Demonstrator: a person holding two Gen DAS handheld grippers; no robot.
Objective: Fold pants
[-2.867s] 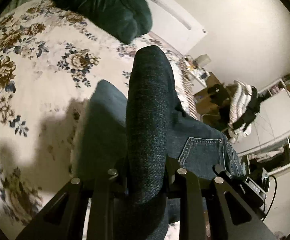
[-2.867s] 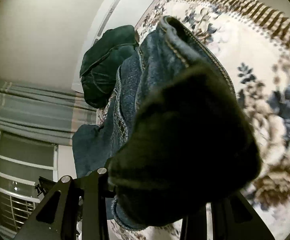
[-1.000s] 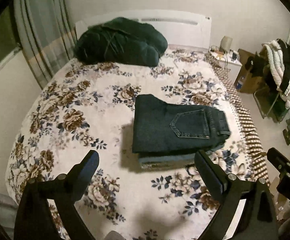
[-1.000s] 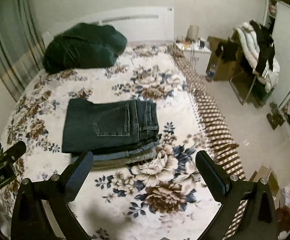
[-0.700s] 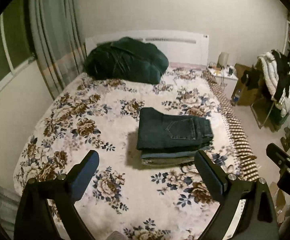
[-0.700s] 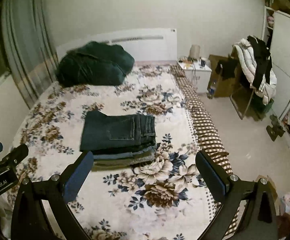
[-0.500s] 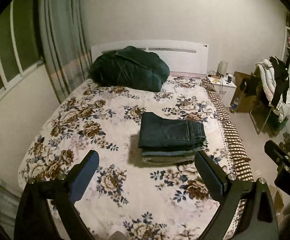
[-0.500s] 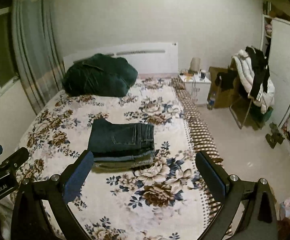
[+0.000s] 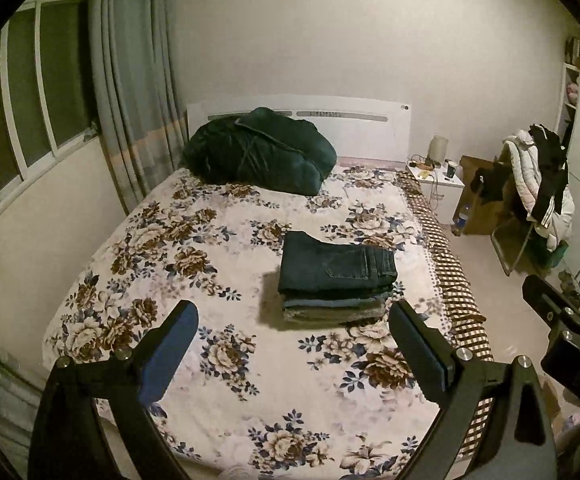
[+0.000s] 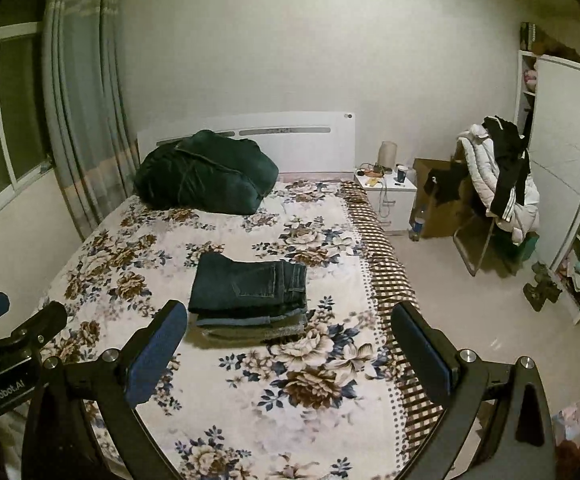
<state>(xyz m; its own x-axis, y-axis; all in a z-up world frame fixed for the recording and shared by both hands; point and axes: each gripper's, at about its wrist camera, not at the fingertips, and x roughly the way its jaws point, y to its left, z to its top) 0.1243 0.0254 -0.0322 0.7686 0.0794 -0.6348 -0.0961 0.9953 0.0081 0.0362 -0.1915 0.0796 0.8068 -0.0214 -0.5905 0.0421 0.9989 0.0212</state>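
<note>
Evidently you are at the end of the fold: the dark jeans (image 9: 336,265) lie squared on top of a stack of folded pants (image 10: 249,322) toward the right side of the bed (image 9: 193,240), well apart from both tools. Your left gripper (image 9: 293,330) and right gripper (image 10: 287,330) are spread wide, empty. Next, judge whether anything needs tidying; the stack sits near the checked bed edge (image 10: 386,276), with floor (image 10: 470,320) open beyond.

Open floral bedspread (image 9: 193,264) lay on every side of the folded pants stack (image 9: 336,278); only the dark green bundle (image 9: 257,152) (up by the headboard (image 9: 354,120)) blocked reach there.
</note>
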